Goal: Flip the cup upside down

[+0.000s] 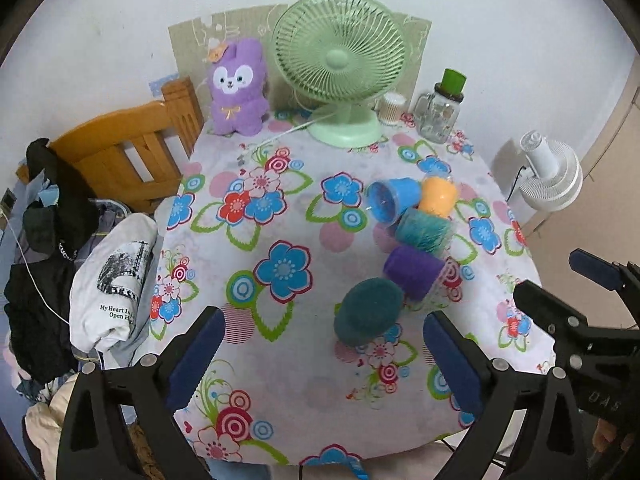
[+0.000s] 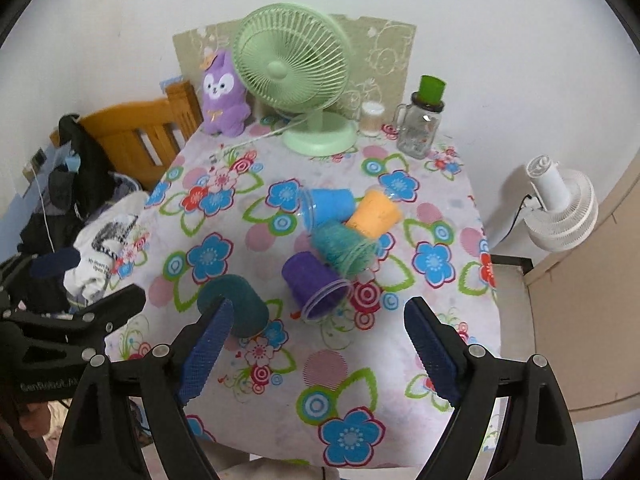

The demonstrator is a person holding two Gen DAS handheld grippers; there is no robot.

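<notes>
A dark teal cup (image 1: pixel 368 312) stands upside down on the flowered tablecloth (image 1: pixel 280 208); it also shows in the right wrist view (image 2: pixel 236 304). Behind it lie several cups on their sides: purple (image 1: pixel 414 272) (image 2: pixel 316 284), teal (image 1: pixel 424 228) (image 2: pixel 344 246), blue (image 1: pixel 394 200) (image 2: pixel 328 206) and orange (image 1: pixel 438 196) (image 2: pixel 374 212). My left gripper (image 1: pixel 320 356) is open and empty, just short of the dark teal cup. My right gripper (image 2: pixel 316 344) is open and empty, with the dark teal cup by its left finger; it also appears at the right in the left wrist view (image 1: pixel 560 292).
At the table's far edge stand a green fan (image 1: pixel 340 68), a purple plush toy (image 1: pixel 238 88), a cotton swab jar (image 1: pixel 392 108) and a glass jar with a green cup on it (image 1: pixel 440 112). A wooden chair with clothes (image 1: pixel 120 152) is left. A white fan (image 1: pixel 552 176) is right.
</notes>
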